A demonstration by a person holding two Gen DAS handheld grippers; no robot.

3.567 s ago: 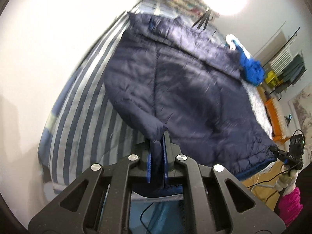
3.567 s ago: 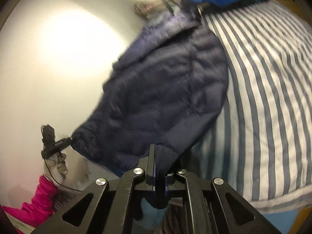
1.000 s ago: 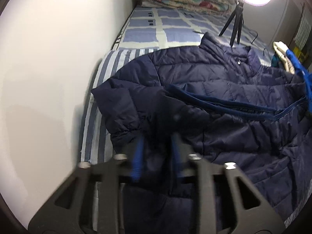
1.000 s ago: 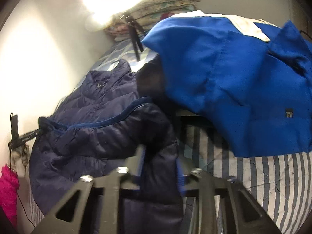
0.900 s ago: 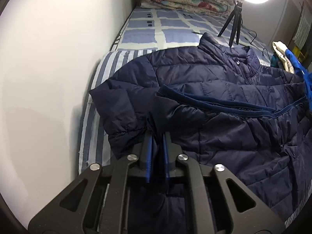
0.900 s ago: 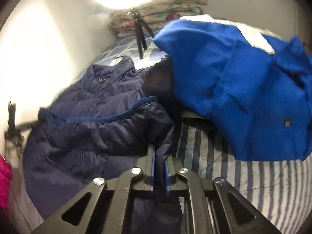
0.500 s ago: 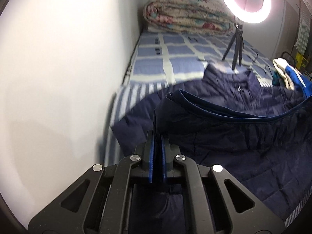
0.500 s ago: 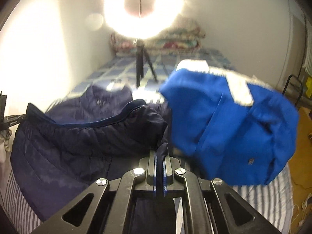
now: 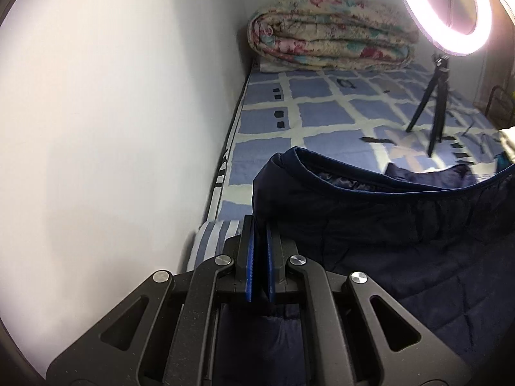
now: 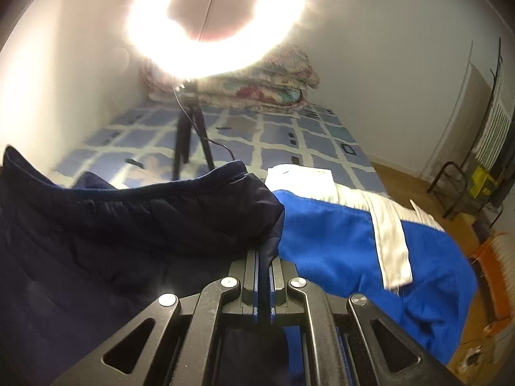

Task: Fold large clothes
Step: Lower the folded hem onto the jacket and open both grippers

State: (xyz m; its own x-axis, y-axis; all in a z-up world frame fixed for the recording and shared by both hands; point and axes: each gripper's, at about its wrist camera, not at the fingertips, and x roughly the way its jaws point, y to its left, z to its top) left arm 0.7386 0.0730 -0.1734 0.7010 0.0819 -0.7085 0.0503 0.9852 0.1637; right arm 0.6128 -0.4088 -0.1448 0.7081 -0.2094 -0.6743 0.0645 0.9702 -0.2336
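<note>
A large navy quilted jacket (image 9: 386, 225) lies on the bed with its near edge lifted off the sheet. My left gripper (image 9: 259, 225) is shut on the left corner of that edge, beside the white wall. In the right wrist view the same navy jacket (image 10: 128, 225) stretches to the left, and my right gripper (image 10: 264, 257) is shut on its right corner. The raised hem sags in a curve between the two grippers. Most of the jacket's lower body is hidden behind the lifted edge.
A blue and white garment (image 10: 354, 241) lies right of the jacket. A ring light (image 10: 215, 19) on a black tripod (image 9: 434, 112) stands on the checked blue sheet (image 9: 305, 115). A rolled floral quilt (image 9: 328, 35) sits at the bed's head. The white wall (image 9: 112, 128) borders the left.
Both grippers closed on the jacket's near corners, then rose and moved toward the head of the bed, lifting the hem. The view tilted up to the ring light and quilt.
</note>
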